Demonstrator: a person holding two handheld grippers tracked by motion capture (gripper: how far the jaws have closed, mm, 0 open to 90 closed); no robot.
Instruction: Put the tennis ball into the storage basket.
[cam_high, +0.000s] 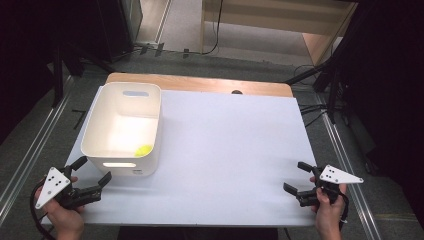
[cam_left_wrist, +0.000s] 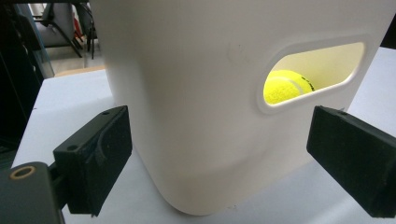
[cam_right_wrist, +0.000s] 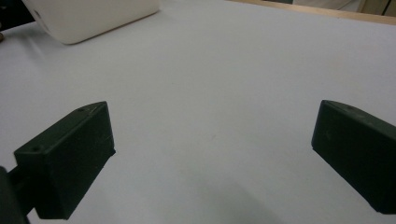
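A white plastic bin (cam_high: 150, 105) stands on the left part of the white table top (cam_high: 230, 150). Inside it, near the front right corner, lies a yellow tennis ball (cam_high: 143, 149). In the left gripper view the ball (cam_left_wrist: 285, 87) shows through the handle slot of the bin (cam_left_wrist: 196, 93). My left gripper (cam_high: 92, 172) is open, just in front of the bin's near left corner, jaws wide apart and empty (cam_left_wrist: 224, 158). My right gripper (cam_high: 298, 179) is open near the table's front right, over bare table (cam_right_wrist: 210, 140), with the bin (cam_right_wrist: 93, 18) far off.
A wooden table edge (cam_high: 200, 82) shows behind the white top. Dark stands and cables lie on the grey floor around the table. The person's hands hold both grippers at the bottom edge.
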